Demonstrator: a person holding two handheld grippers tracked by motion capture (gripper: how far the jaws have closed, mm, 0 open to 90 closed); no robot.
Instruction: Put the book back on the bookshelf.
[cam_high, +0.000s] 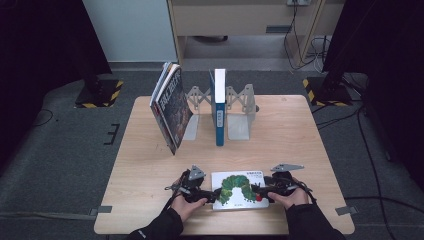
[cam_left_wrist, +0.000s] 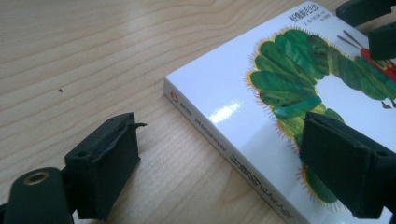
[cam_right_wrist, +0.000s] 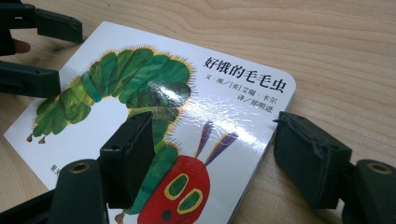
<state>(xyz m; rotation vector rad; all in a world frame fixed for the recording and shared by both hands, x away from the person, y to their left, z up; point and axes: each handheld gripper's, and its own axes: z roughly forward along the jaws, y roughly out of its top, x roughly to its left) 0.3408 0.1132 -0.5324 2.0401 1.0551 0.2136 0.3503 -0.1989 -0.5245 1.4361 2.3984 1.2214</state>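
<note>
A white board book (cam_high: 235, 189) with a green caterpillar on its cover lies flat near the table's front edge. My left gripper (cam_high: 214, 195) is at its left side. In the left gripper view my left gripper (cam_left_wrist: 219, 128) is open; one jaw rests on the wood beside the spine and the other hovers over the book (cam_left_wrist: 233, 93). My right gripper (cam_high: 256, 190) is at the right side. In the right gripper view my right gripper (cam_right_wrist: 212, 121) is open astride the edge of the book (cam_right_wrist: 243, 88), one jaw over the cover and one off it.
At the back of the wooden table (cam_high: 145, 165) stands a metal bookend rack (cam_high: 239, 117) with an upright blue-and-white book (cam_high: 219, 107). Several books (cam_high: 170, 107) lean against its left end. The person's sleeves come in over the front edge.
</note>
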